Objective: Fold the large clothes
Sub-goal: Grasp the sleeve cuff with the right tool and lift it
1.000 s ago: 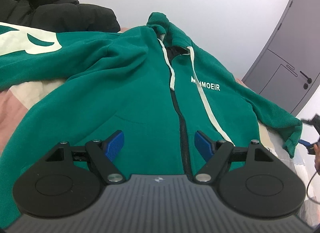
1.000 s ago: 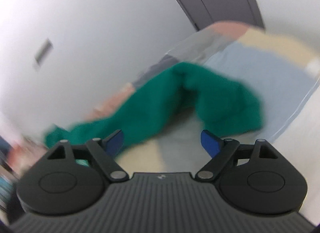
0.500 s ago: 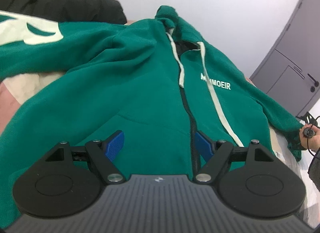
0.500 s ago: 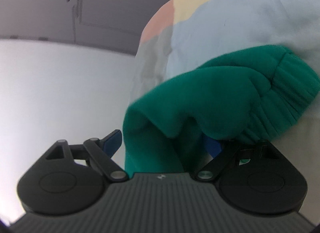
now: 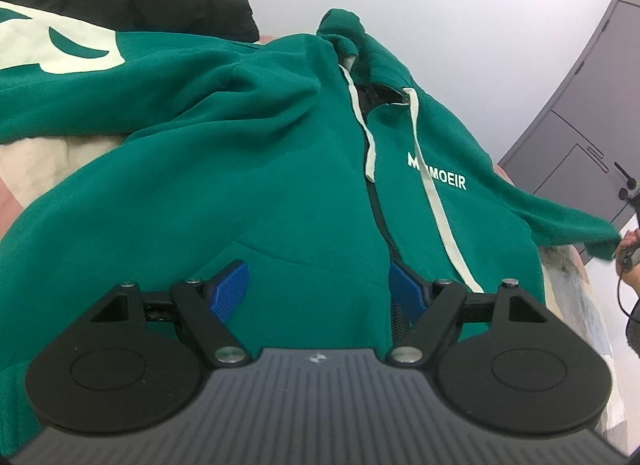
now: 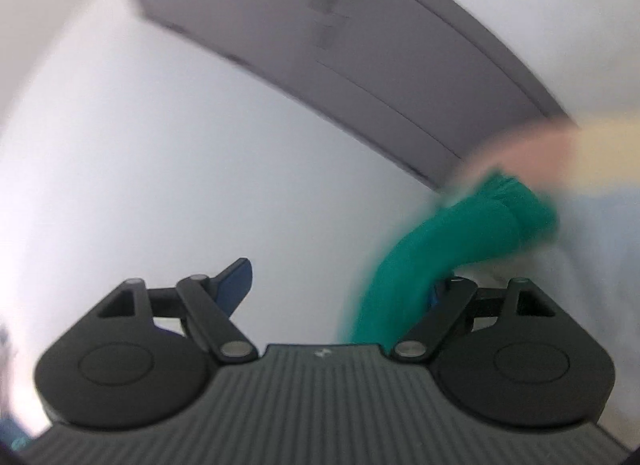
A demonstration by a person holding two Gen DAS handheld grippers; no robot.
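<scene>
Currently the large green zip-front fleece hoodie (image 5: 280,169) is spread face up on the bed (image 5: 44,153), its hood at the far end against the white wall and its hem nearest the left gripper (image 5: 316,291). The long axis of the body is marked by the dark zipper, which runs straight away from that gripper and passes just inside its right-hand blue pad. The left jaws are held wide apart over the lower front and pocket area; nothing is gripped between them.

The hoodie's right sleeve (image 5: 560,217) is stretched out sideways, across the zipper line, toward the right edge of the left wrist view, where the person's hand (image 5: 628,249) is seen at the cuff. In the blurred right wrist view the ribbed cuff (image 6: 516,201) and sleeve are seen running from upper right down beside the right-hand finger of the right gripper (image 6: 340,285). Those jaws have just been closing a little but stand wide; the cloth lies against one side only and is not pinched between the pads.

The sleeve is judged to be the part to fold next, and the right gripper is plainly the nearer one.
</scene>
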